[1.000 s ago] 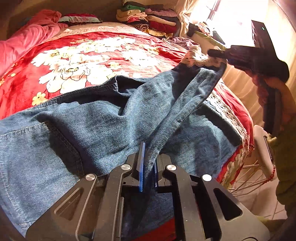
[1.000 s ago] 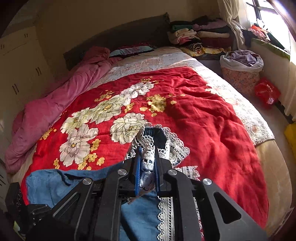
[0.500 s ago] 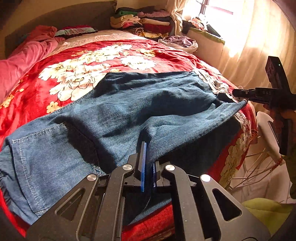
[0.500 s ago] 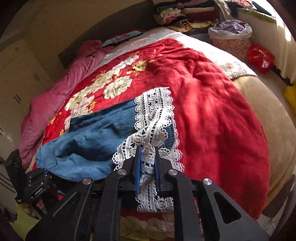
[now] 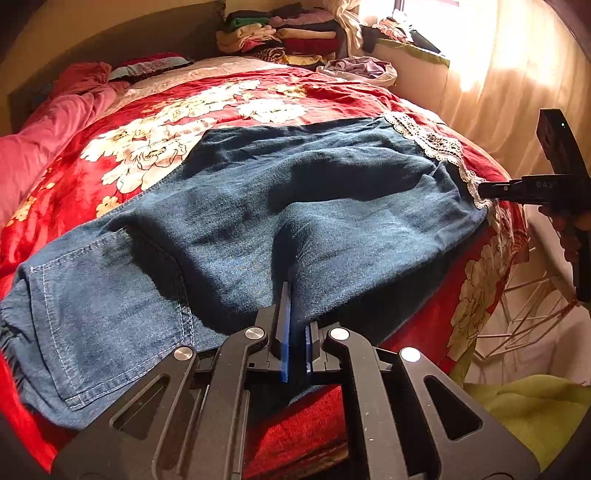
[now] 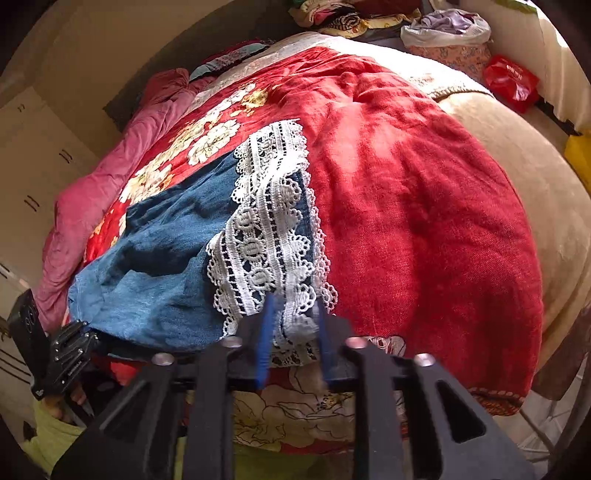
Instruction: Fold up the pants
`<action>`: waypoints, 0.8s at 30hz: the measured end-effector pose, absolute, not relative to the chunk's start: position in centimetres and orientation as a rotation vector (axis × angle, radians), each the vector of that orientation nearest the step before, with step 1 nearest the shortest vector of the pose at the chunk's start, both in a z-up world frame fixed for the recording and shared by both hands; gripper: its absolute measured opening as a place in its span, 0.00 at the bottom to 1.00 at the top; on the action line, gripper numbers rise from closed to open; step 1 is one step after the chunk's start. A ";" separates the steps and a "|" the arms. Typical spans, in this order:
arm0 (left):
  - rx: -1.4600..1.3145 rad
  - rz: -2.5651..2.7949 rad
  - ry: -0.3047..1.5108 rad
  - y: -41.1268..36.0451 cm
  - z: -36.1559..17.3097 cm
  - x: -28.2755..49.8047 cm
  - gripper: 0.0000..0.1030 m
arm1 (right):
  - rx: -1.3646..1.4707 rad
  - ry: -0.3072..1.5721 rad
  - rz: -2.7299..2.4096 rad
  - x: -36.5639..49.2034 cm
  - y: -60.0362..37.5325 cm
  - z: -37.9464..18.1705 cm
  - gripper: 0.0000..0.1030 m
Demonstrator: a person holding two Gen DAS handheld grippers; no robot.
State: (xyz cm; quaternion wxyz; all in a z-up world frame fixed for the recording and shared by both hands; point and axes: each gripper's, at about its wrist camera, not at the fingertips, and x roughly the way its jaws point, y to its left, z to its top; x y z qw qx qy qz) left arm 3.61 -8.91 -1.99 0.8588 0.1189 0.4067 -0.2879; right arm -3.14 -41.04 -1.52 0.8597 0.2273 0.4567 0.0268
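Observation:
The blue denim pants (image 5: 295,192) lie spread across the red flowered blanket (image 5: 166,122), with white lace hems (image 5: 436,144) at the right. My left gripper (image 5: 295,295) is shut on a fold of denim at the bed's near edge. In the right wrist view the lace hem (image 6: 266,236) runs down between the blue pads of my right gripper (image 6: 293,306). Those pads are blurred and stand apart, with the lace loose between them. The right gripper (image 5: 484,192) also shows at the hem's corner, and the left gripper (image 6: 79,332) at the denim's far end.
A pink quilt (image 5: 48,140) lies along the bed's left side. Folded clothes (image 5: 280,37) are stacked at the head, next to a laundry bag (image 6: 447,26). A white wire rack (image 5: 524,306) stands by the bed's right edge, and a curtain (image 5: 498,74) hangs behind.
The pants leg, held up a second ago, has come down flat on the blanket. My right gripper dropped to the bed's edge, and its pads have spread apart around the lace.

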 end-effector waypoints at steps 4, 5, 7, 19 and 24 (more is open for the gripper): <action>0.273 -0.610 0.851 -8.9 -1.9 2.9 0.01 | 0.414 0.957 0.060 -3.8 -40.9 -0.9 0.10; 0.280 -0.612 0.855 -9.0 -2.0 2.8 0.01 | 0.406 0.966 0.056 -3.9 -40.9 -1.1 0.10; 0.296 -0.612 0.870 -9.1 -2.6 2.6 0.01 | 0.404 0.978 0.055 -4.0 -41.1 -1.9 0.11; 0.282 -0.648 0.906 -8.5 -2.6 1.9 0.19 | 0.237 0.848 -0.013 -4.6 -39.9 3.2 0.38; 0.186 -0.617 0.883 -5.4 -0.5 1.2 0.29 | 0.158 0.866 0.155 -2.8 -35.1 2.2 0.38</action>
